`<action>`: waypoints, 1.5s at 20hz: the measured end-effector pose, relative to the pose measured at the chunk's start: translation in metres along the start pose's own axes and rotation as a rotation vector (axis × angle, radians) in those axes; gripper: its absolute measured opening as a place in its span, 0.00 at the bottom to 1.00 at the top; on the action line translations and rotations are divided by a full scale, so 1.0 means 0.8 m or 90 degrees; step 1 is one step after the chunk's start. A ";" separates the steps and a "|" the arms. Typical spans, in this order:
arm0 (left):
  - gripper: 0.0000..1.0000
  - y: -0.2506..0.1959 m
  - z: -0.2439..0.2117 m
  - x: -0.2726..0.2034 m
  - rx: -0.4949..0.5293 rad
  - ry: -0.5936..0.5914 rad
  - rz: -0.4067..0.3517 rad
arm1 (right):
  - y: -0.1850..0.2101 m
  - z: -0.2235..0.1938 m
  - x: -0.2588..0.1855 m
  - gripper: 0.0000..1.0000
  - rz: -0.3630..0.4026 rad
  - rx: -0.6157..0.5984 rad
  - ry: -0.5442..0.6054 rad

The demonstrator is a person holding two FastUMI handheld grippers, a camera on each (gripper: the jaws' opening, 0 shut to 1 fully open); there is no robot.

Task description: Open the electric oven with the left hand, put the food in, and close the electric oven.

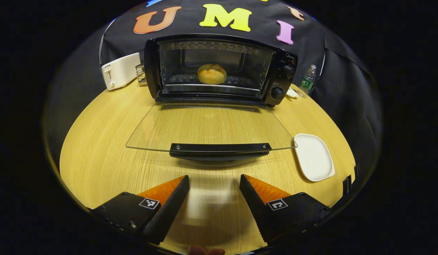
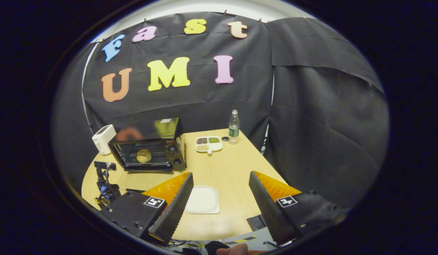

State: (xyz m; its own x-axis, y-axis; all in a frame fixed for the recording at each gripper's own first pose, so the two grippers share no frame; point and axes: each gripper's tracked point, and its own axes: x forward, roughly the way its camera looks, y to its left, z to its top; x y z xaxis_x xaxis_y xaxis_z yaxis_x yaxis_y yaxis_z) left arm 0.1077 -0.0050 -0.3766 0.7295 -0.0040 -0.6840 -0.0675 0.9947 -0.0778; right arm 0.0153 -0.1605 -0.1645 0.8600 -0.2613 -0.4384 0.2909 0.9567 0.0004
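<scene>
With the glass door [image 1: 210,127] folded down flat over the worktop [image 1: 98,148], the electric oven [image 1: 219,69] stands open toward the left gripper [image 1: 214,193], and the food [image 1: 212,73], a round golden bun, already sits on the rack in the middle of the cavity. That placement suggests the loading step is done and only the closing remains. The door's long axis runs side to side, parallel to the oven front, with its black handle [image 1: 219,149] on the free edge pointing at the left gripper, which hovers just short of it with fingers spread wide and holding nothing, probably lined up to lift the handle. A white plate [image 1: 314,156] lies bare on the worktop just beside the door's corner, likely where the bun came from. The right gripper [image 2: 220,198] hangs back and higher, well apart from the oven, its fingers likewise released and empty, presumably kept clear of the door's swing. A white toaster [image 1: 120,71] and a water bottle [image 1: 307,79] flank the oven.
</scene>
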 end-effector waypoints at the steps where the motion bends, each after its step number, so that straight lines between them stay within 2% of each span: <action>1: 0.83 0.000 0.005 0.003 0.001 -0.006 0.005 | -0.003 0.003 0.002 0.97 0.000 -0.004 -0.002; 2: 0.84 -0.002 0.008 0.007 0.004 -0.007 0.011 | -0.006 0.005 0.006 0.97 0.001 -0.004 -0.001; 3: 0.96 0.000 0.011 0.011 0.009 -0.008 0.018 | -0.006 0.007 0.008 0.97 0.005 -0.002 0.001; 9: 0.94 -0.009 0.034 0.012 0.010 -0.010 0.027 | 0.010 0.012 0.028 0.97 0.050 -0.009 0.011; 13: 0.95 -0.010 0.112 -0.011 0.022 -0.092 0.042 | 0.022 0.020 0.039 0.97 0.089 -0.019 0.005; 17: 0.94 -0.012 0.192 -0.032 -0.001 -0.157 0.042 | 0.034 0.033 0.050 0.97 0.126 -0.017 -0.008; 21: 0.95 -0.006 0.242 -0.064 -0.015 -0.213 0.053 | 0.049 0.046 0.066 0.97 0.161 -0.026 -0.029; 26: 0.95 -0.006 0.296 -0.162 -0.022 -0.299 0.062 | 0.067 0.081 0.063 0.97 0.201 -0.038 -0.079; 30: 0.94 -0.006 0.326 -0.272 0.004 -0.389 0.059 | 0.095 0.118 0.026 0.97 0.216 -0.040 -0.145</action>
State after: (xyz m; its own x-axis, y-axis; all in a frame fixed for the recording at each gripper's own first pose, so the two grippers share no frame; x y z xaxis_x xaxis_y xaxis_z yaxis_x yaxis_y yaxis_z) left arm 0.1268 0.0178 -0.0384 0.9789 0.1400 -0.1487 -0.1463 0.9887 -0.0323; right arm 0.0952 -0.1053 -0.0890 0.9755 0.0550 -0.2132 -0.0449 0.9976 0.0519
